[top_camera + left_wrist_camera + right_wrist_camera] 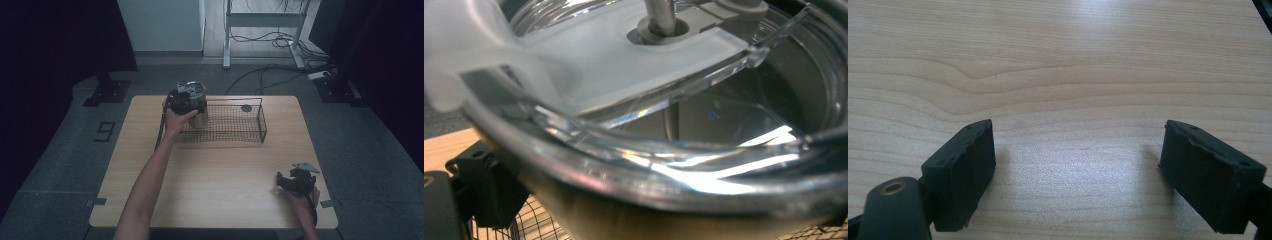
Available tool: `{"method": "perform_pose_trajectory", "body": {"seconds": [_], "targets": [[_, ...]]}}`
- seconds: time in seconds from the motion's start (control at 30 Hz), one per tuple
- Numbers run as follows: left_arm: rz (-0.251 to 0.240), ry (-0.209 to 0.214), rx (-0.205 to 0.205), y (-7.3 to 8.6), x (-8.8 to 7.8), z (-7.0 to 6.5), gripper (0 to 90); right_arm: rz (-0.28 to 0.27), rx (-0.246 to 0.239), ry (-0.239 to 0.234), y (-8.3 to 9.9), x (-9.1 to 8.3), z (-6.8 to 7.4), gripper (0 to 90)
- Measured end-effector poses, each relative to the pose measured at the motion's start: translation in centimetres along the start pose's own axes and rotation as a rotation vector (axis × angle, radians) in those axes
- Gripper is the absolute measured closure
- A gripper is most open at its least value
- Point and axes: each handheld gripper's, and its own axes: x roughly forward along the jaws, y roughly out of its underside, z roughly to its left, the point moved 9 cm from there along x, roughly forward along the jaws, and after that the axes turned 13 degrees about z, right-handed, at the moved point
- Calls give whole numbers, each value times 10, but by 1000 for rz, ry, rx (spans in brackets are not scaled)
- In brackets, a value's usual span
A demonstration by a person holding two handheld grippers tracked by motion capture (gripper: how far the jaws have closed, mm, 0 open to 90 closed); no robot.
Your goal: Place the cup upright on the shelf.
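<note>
A steel tumbler (200,118) with a clear lid (195,88) stands upright at the left end of a black wire basket (263,125). My left gripper (186,100) sits at its top and is shut on its rim. In the left gripper view the tumbler's rim (674,192) and lid (624,60) loom very close, one black finger (484,185) shows outside the wall, and the other is hidden. My right gripper (281,180) rests near the table's front right, open, with bare wood between its jaws (1078,170).
The basket lies across the back middle of the wooden table (215,170), with a small dark disc (246,107) at its back right. Cables and a desk frame (262,20) are on the floor beyond the table.
</note>
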Motion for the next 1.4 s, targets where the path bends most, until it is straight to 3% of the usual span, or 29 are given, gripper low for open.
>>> {"method": "perform_pose_trajectory", "body": {"seconds": [0.8, 1.1, 1.4], "targets": [[77, -36, -5, 36, 30, 2, 39, 0, 0, 1, 0, 0, 0, 145], [67, -60, 40, 41, 30, -4, 38, 0, -1, 1, 0, 0, 0, 145], [59, -65, 31, 43, 28, -4, 28, 0, 0, 1, 0, 0, 0, 146]]}}
